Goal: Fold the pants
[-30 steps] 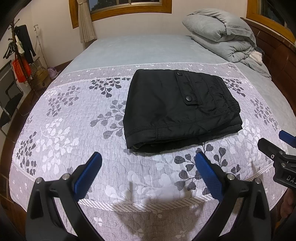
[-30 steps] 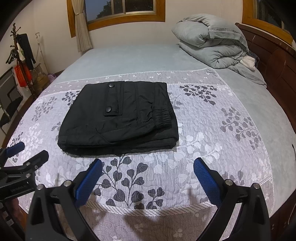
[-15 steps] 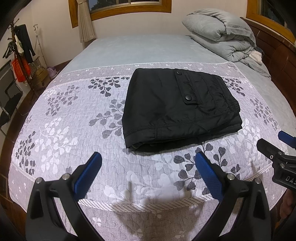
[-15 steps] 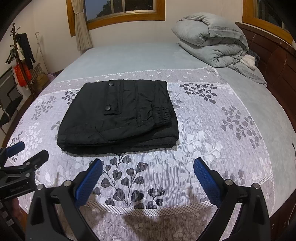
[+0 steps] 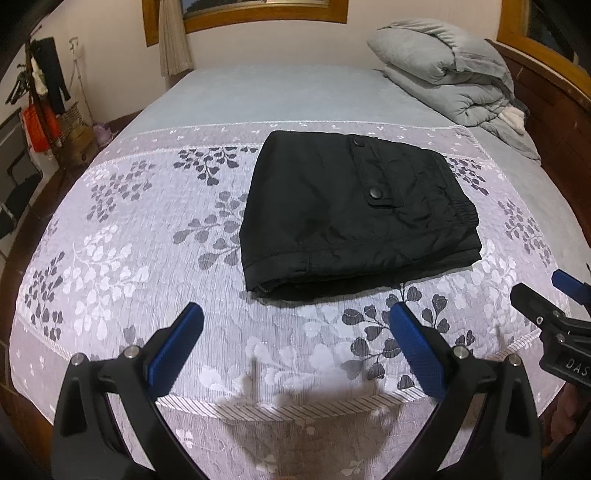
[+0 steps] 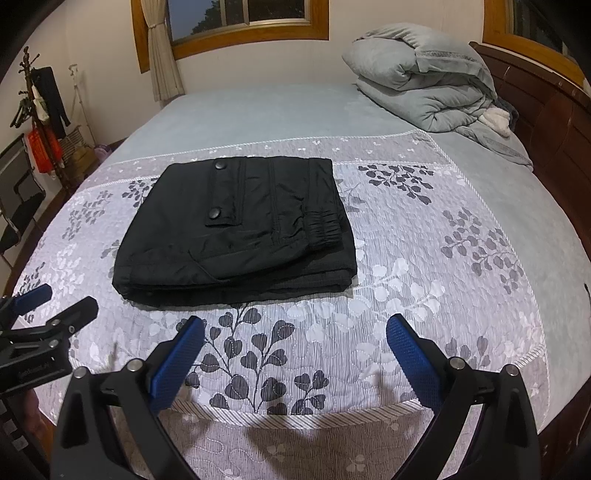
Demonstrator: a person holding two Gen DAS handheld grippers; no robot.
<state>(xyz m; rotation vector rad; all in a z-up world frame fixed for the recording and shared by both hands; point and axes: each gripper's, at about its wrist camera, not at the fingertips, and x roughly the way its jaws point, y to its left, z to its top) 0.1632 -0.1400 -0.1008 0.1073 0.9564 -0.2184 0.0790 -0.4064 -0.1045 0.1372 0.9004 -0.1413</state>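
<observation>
Black pants (image 5: 351,214) lie folded into a compact rectangle on the floral bedspread (image 5: 129,258), pocket flap with two snap buttons facing up; they also show in the right wrist view (image 6: 240,232). My left gripper (image 5: 295,328) is open and empty, held back from the near edge of the pants. My right gripper (image 6: 295,336) is open and empty, also short of the pants, to the right of the left one. The right gripper shows at the right edge of the left wrist view (image 5: 546,306); the left gripper shows at the left edge of the right wrist view (image 6: 48,310).
A folded grey duvet (image 5: 450,85) lies at the bed's far right by the dark wooden headboard (image 6: 554,122). A coat rack with clothes (image 5: 40,92) and a black chair (image 5: 18,184) stand on the left beside the bed. A curtained window (image 6: 240,18) is on the back wall.
Both grippers have stayed open and nearly still; the views shifted only slightly. The pants have not moved.
</observation>
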